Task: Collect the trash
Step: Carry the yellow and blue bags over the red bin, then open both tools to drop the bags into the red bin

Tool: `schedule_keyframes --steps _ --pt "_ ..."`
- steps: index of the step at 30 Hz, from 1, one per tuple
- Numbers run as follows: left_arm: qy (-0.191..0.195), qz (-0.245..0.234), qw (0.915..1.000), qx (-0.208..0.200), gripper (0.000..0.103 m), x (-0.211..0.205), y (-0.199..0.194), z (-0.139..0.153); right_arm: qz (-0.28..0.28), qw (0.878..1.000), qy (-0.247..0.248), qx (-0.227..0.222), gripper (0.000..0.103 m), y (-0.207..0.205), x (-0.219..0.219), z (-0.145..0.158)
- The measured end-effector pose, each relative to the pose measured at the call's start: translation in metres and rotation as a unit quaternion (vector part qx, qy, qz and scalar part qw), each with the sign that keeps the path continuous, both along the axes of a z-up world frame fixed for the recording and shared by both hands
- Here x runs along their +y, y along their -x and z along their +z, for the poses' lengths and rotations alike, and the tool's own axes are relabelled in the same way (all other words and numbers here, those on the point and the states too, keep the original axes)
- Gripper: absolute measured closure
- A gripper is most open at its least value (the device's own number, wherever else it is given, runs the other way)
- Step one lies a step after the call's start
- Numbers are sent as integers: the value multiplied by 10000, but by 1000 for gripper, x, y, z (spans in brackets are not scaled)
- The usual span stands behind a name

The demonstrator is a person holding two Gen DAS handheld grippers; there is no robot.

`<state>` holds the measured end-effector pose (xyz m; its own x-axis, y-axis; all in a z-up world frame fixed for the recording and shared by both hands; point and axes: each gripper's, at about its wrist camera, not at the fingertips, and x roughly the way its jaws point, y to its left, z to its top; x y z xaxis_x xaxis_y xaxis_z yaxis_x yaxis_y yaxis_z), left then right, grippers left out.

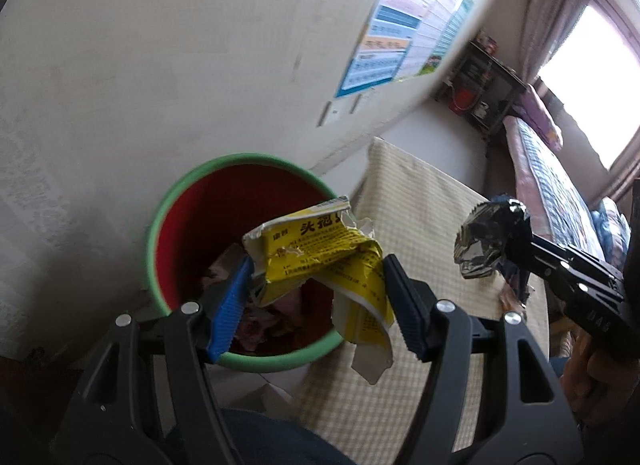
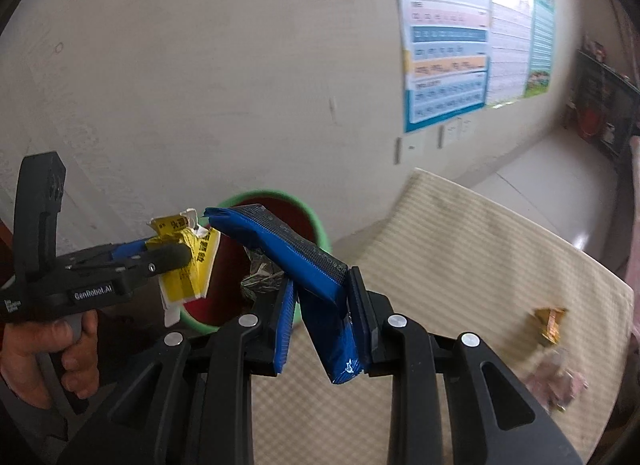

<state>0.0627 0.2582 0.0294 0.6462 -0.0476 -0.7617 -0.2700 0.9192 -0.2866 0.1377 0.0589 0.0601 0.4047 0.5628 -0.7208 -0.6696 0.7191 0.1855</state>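
My left gripper (image 1: pixel 316 269) is shut on a crumpled yellow paper packet (image 1: pixel 320 253) with black print, held over a red bin with a green rim (image 1: pixel 160 225). The bin holds some pink and mixed trash. My right gripper (image 2: pixel 320 297) is shut on a blue foil wrapper (image 2: pixel 304 261) whose silver inside shows in the left wrist view (image 1: pixel 484 241). It is just right of the bin (image 2: pixel 316 225), above the table edge. The left gripper (image 2: pixel 176 257) with the yellow packet (image 2: pixel 188 261) also shows in the right wrist view.
A table with a beige checked cloth (image 2: pixel 460 249) stands right of the bin. An orange-gold wrapper (image 2: pixel 550 323) and a pinkish crumpled scrap (image 2: pixel 556 383) lie on it. A white wall with posters (image 2: pixel 448 37) is behind. A bed (image 1: pixel 552 185) and a shelf (image 1: pixel 480 81) are farther off.
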Motion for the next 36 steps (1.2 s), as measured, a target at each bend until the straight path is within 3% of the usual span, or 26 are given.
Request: schedule_keyframes --steps 11,24,30,32,36 --pt "67 301 9995 107 39 44 6 -14 266 9992 -171 231 77 -17 75 -11" --pt "111 416 9988 252 37 67 -3 -33 299 9981 -96 534 76 -37 123 -40" --pt "235 547 9976 352 29 73 -9 -41 287 9977 -20 606 53 -42 127 -50" --pt "254 594 9973 337 18 74 -7 -41 258 9980 -16 578 42 -41 124 -50" --pt "247 645 9970 351 16 73 -4 -41 228 9980 -16 587 39 -40 117 -51"
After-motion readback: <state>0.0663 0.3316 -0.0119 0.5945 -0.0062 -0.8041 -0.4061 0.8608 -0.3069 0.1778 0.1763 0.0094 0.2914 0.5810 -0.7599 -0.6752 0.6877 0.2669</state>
